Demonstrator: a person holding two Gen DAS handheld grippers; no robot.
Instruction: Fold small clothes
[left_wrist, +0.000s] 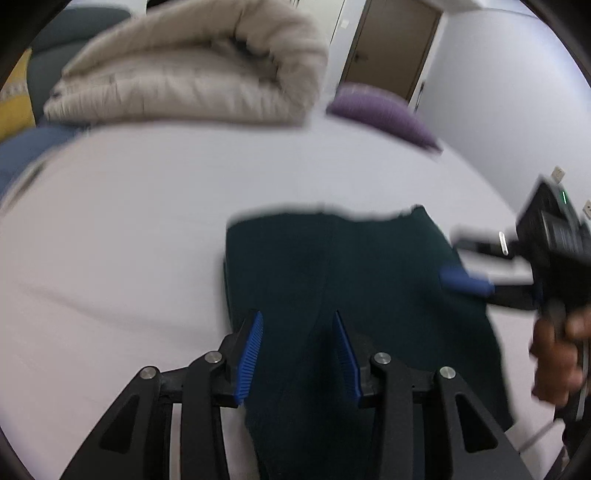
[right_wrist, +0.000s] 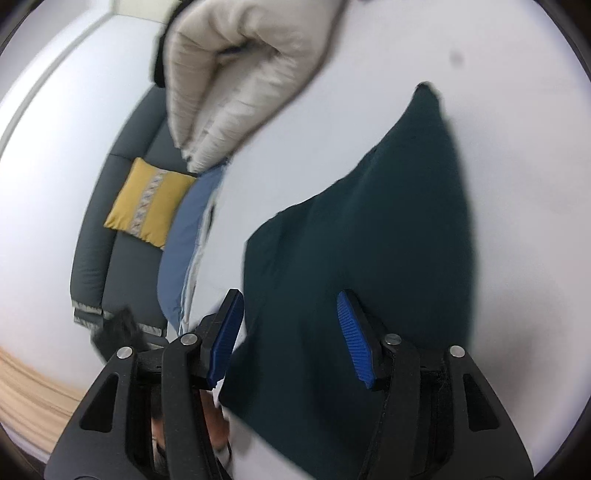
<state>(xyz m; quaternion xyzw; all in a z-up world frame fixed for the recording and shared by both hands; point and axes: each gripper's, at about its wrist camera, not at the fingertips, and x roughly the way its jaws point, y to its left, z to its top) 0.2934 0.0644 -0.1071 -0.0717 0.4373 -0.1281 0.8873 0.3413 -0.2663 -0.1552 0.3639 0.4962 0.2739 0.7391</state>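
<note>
A dark green garment (left_wrist: 332, 280) lay spread flat on a white bed sheet (left_wrist: 129, 229), near the edge closest to both cameras. The left gripper (left_wrist: 298, 350) hovered over its near end with jaws parted, the blue pads (left_wrist: 251, 354) clear of the cloth and nothing pinched between them. The right gripper (right_wrist: 291, 336) stood likewise apart over the same garment (right_wrist: 369, 240), its jaws open and empty.

Only the left wrist view showed the other tool: the right gripper (left_wrist: 465, 282) reached in from the right side, one blue fingertip over the garment's right edge, a hand (left_wrist: 557, 354) wrapped around its handle. That view alone also took in a purple cushion (left_wrist: 384, 114) at the far side of the bed, a brown door (left_wrist: 395, 44) behind it and wall sockets to the right.

Only the right wrist view showed a dark grey sofa (right_wrist: 122, 206) beside the bed, with a yellow patterned cushion (right_wrist: 147, 203) resting on its seat, and a strip of wooden floor (right_wrist: 33, 391) at lower left.

Both views caught a rolled beige quilt (left_wrist: 192, 66) at the far end of the bed, well apart from the garment, and a blue cloth (right_wrist: 184, 236) along the bed's edge. Motion blur softened both pictures. No container was in view.
</note>
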